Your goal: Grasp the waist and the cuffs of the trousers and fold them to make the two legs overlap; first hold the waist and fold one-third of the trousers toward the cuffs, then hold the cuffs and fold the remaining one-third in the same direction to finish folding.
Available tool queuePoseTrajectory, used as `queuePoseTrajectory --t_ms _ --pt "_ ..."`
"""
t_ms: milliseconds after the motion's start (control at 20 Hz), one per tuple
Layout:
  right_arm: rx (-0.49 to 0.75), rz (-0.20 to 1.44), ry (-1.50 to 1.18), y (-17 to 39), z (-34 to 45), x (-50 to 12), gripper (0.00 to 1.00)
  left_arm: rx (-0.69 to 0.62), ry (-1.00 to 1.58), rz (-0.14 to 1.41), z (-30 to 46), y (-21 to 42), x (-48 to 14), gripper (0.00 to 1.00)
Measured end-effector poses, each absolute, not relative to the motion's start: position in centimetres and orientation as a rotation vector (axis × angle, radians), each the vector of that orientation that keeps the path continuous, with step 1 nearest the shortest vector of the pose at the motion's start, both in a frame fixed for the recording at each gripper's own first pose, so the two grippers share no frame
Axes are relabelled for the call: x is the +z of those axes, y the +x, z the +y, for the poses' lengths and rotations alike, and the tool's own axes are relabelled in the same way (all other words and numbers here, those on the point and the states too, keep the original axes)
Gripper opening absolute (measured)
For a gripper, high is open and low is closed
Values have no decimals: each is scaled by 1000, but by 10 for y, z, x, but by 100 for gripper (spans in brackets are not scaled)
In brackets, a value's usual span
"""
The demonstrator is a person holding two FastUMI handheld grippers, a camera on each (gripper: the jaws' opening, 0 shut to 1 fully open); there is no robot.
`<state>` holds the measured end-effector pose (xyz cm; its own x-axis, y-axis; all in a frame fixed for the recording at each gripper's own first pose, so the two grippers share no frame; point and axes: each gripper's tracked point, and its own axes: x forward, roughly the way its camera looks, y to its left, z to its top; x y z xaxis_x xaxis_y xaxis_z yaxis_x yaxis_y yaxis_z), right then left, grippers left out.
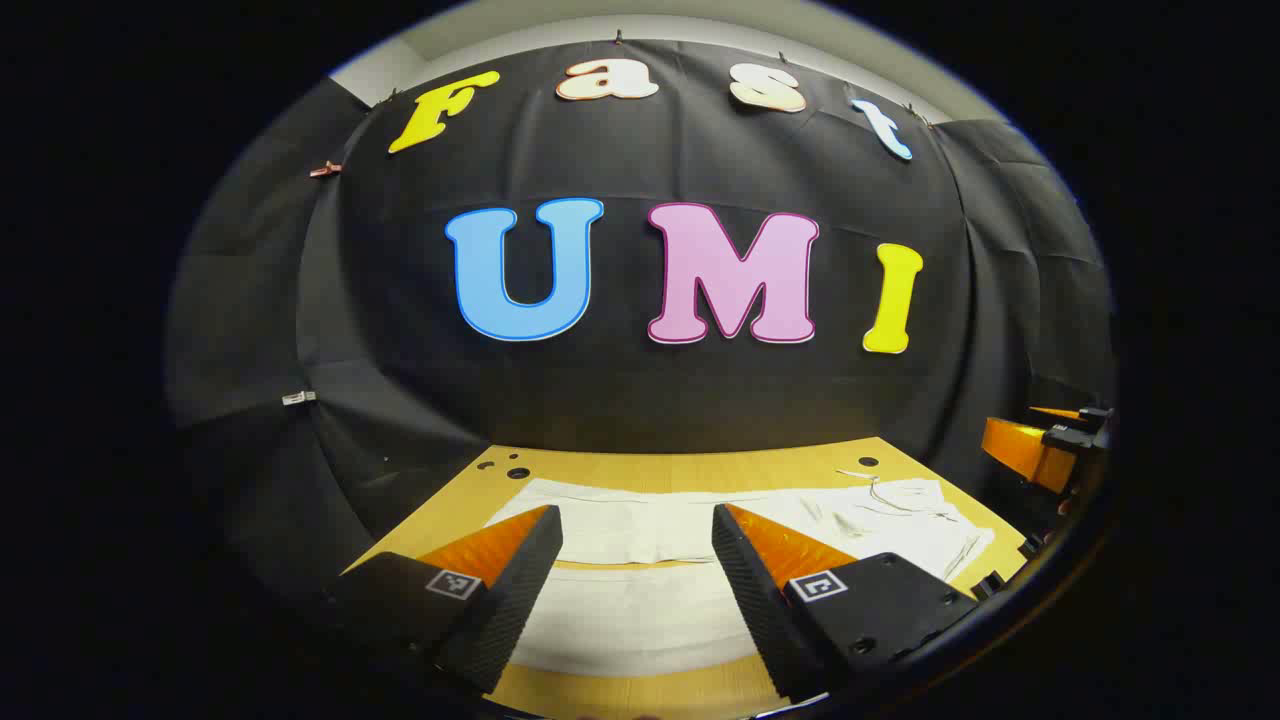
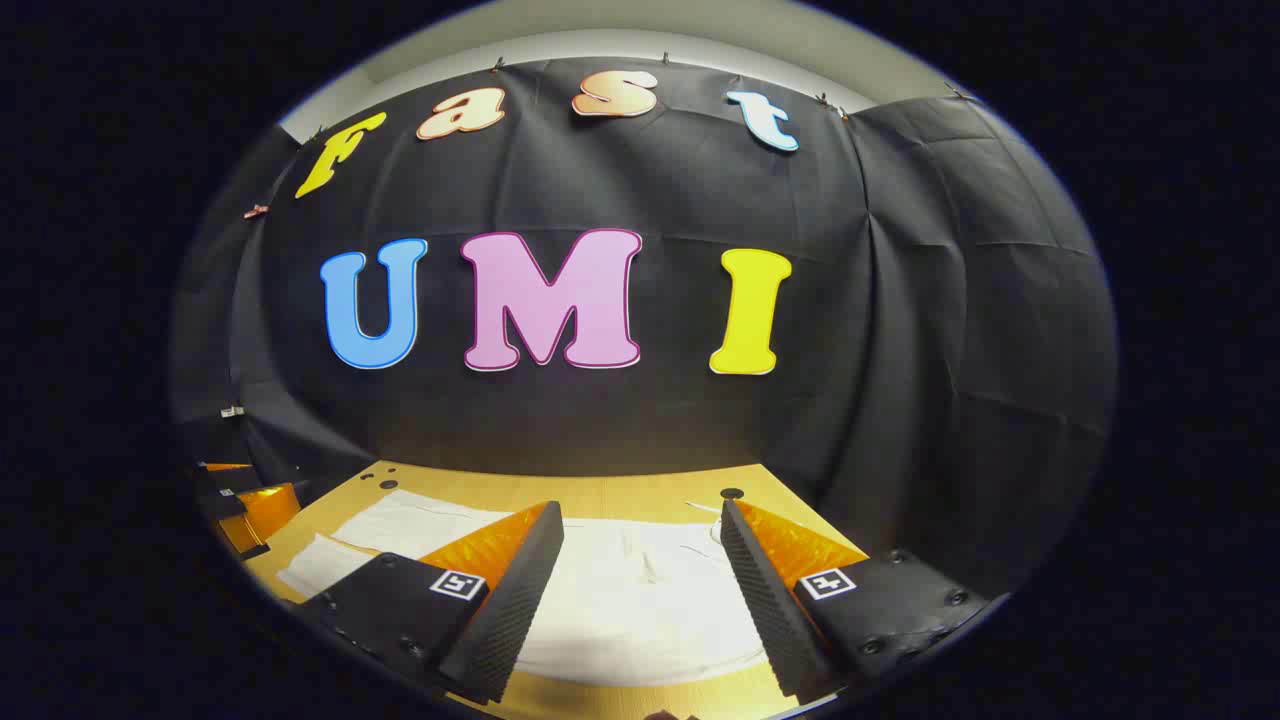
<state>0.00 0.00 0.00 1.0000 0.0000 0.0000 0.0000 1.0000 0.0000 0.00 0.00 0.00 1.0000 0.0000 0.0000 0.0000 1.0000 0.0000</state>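
While both claws hang above the wooden table [image 1: 640,470], the white trousers [image 1: 640,600] lie flat on it, spread across the tabletop.

Left gripper view, left to right: the left gripper [image 1: 637,525] is released, its two fingers spread wide with nothing between them. Its left finger [image 1: 520,590] sits over the near-left part of the cloth, its right finger [image 1: 745,590] over the middle. Trousers lie below and ahead of the gap, not touched by either finger as far as the view tells. Two legs run side by side with a strip of table showing between them just ahead of the fingertips. Right of the claw the cloth is rumpled, with a drawstring [image 1: 880,490] lying on it: this looks like the waist end. Small round holes mark the far table corners. At the far right edge the other gripper [image 1: 1040,445] shows, off the table's edge.

Right gripper view, left to right: the left gripper [image 2: 235,500] appears at the far left edge, beside the table. Trouser legs [image 2: 400,525] stretch away left of the right gripper [image 2: 640,520]. That claw is likewise released, fingers wide apart, empty. White cloth fills the gap below it and reaches ahead toward the far edge; faint folds show there. Contact with the cloth cannot be told.
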Motion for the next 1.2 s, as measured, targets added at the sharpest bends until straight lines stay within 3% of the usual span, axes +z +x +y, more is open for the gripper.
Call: queuePoseTrajectory --t_ms 1200 --pt "53 70 -2 53 -36 -29 98 -10 -21 54 -39 34 -21 96"
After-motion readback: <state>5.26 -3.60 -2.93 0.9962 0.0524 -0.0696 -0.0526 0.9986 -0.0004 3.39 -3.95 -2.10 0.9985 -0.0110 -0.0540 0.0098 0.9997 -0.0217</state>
